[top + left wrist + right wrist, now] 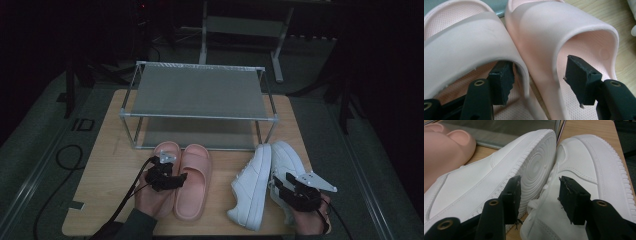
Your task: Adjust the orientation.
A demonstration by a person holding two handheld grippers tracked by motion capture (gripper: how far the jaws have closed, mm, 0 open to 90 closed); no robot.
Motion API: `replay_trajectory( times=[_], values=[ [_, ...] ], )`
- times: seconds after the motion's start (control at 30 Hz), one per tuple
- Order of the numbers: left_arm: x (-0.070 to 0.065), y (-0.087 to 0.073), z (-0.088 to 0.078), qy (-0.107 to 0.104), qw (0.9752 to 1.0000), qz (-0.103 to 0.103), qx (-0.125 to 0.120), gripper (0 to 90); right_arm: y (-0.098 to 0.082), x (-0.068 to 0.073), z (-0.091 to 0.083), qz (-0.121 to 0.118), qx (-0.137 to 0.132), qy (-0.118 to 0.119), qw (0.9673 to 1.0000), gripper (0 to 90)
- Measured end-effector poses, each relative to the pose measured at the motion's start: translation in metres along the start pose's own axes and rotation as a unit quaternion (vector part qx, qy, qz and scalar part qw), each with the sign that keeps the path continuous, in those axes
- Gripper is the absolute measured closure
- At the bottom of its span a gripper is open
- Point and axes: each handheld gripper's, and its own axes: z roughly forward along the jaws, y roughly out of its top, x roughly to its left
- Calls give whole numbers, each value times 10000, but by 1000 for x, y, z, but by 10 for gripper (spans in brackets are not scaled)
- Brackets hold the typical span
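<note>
Near the desk (100,165) edge, each hand-held gripper stands apart: left (175,181) straddling pink slippers' (192,182) adjoining straps, right (286,186) straddling white sneakers (252,187); a shoe rack (200,90) stands beyond.

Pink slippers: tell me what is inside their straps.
In the left gripper view, one black finger sits under each strap of the pink slippers, above dotted footbeds. The toe ends further in are hidden by the straps.

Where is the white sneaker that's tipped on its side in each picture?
High view: the white leather sneaker tipped on its side lies right of centre, near the table's front edge.
Left gripper view: I can't make it out.
Right gripper view: it runs from left to centre, sole showing.
Shared landmark: the grey metal shoe rack.
</note>
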Motion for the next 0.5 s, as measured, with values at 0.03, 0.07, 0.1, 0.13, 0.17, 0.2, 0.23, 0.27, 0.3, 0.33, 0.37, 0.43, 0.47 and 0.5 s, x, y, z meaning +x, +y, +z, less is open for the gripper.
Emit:
replay_trajectory(
  times=[0.03,0.07,0.1,0.13,0.17,0.2,0.23,0.27,0.3,0.33,0.37,0.43,0.47,0.5],
  values=[
    [0,1,1,21,10000,-10,2,392,0,0,0,-3,2,-1,10000,515],
    [0,1,1,41,10000,-23,-2,391,0,0,0,-3,4,0,10000,514],
    [0,1,3,49,10000,-33,-3,392,0,0,0,-6,7,0,10000,515],
    [0,2,3,76,10000,-39,0,393,0,0,0,-5,8,0,10000,515],
    [0,2,4,108,9999,-50,2,396,0,0,0,-4,7,0,10000,514],
    [0,2,5,111,9999,-59,13,404,0,0,1,-10,8,-3,10000,514],
    [0,3,6,127,9999,-83,20,405,0,0,1,-2,9,-5,10000,514],
    [0,3,6,142,9998,-108,29,407,0,0,1,3,7,-4,10000,514],
    [0,4,8,118,9998,-168,46,411,0,0,1,0,9,-5,10000,514],
    [1,4,9,124,9997,-188,62,412,0,0,1,6,13,-6,10000,514],
    [1,4,10,136,9997,-202,86,416,0,0,1,6,13,-6,10000,514],
    [2,4,11,167,9995,-234,101,427,0,0,1,8,14,-5,10000,514],
    [2,4,12,186,9995,-246,103,439,0,0,1,9,16,-6,10000,515],
    [2,4,11,188,9995,-251,103,453,0,0,1,13,14,-6,10000,514]
  ],
)
